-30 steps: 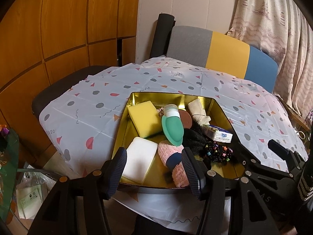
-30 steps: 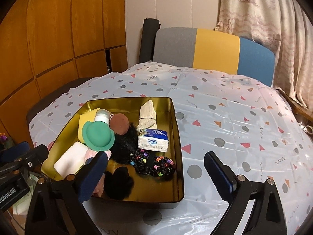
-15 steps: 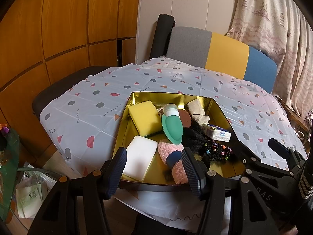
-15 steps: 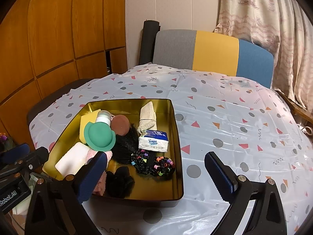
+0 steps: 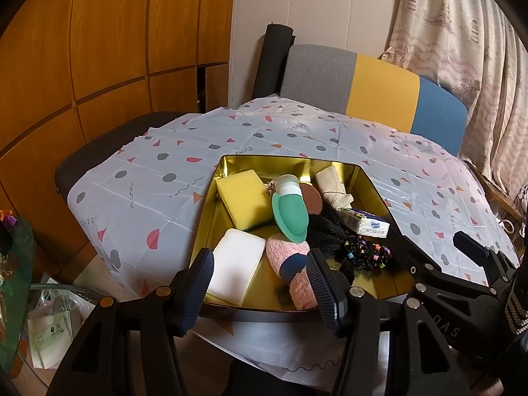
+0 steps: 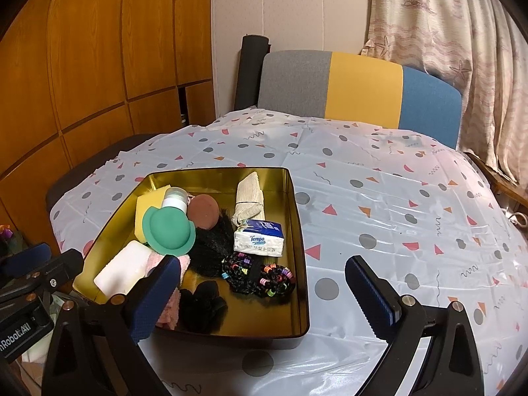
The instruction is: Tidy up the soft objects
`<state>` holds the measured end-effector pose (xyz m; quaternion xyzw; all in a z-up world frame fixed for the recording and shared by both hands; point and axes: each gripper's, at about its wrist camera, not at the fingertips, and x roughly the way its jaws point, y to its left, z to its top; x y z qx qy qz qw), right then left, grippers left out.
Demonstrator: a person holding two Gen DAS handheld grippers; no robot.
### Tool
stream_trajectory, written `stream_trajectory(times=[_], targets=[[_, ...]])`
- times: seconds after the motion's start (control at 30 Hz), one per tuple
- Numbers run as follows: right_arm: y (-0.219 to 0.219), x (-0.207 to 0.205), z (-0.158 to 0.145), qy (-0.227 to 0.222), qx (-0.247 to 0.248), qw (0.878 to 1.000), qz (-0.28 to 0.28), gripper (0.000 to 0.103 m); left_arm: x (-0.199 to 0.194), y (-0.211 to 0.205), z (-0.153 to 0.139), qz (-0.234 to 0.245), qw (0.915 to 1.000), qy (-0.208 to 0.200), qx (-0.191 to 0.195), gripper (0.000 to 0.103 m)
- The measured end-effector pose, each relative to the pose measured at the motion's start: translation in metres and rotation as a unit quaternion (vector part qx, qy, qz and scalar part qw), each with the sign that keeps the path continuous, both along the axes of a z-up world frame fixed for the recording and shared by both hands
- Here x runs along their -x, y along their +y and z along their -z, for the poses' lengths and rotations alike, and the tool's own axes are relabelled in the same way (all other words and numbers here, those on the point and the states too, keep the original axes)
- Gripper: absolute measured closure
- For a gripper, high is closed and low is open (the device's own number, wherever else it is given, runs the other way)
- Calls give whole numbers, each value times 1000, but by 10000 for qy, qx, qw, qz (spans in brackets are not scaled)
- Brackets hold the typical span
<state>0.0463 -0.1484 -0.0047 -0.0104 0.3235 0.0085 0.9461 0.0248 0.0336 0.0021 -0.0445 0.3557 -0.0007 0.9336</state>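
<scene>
A gold tin tray [image 5: 297, 161] [image 6: 298, 231] sits on the table's near left part. It holds a yellow sponge [image 5: 246, 198], a white sponge [image 5: 236, 269], a green silicone bottle [image 6: 168, 227], a brown puff [image 6: 203, 211], a pink sock [image 5: 285, 257], a beige cloth roll [image 6: 249, 198], a tissue pack [image 6: 259, 237], black hair ties [image 6: 259, 275] and a black scrunchie [image 6: 201, 303]. My left gripper [image 5: 260, 288] is open and empty just before the tray's near edge. My right gripper [image 6: 264, 297] is open and empty over the tray's near right corner.
A patterned white tablecloth [image 6: 396, 204] covers the table. A grey, yellow and blue chair back [image 6: 359, 89] stands behind it. Wooden panels [image 5: 99, 49] line the left wall. A curtain [image 6: 462, 49] hangs at the right. Bags lie on the floor [image 5: 43, 330] at lower left.
Both grippers have drawn back slightly from the tray, which now appears a little farther and higher in view. Nothing in the tray has moved.
</scene>
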Motion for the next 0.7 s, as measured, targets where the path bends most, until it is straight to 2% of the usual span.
stream_trajectory(times=[0.53, 0.63, 0.7], targets=[[-3, 1, -2, -31, -27, 10000, 20, 1, 0, 0, -3, -107, 9999, 7, -80, 44], [-3, 2, -1, -17, -11, 10000, 14, 1, 1, -3, -6, -189, 9995, -23, -243, 44], [-3, 2, -1, -10, -26, 10000, 7, 1, 3, -6, -10, -203, 9988, -211, -386, 44]])
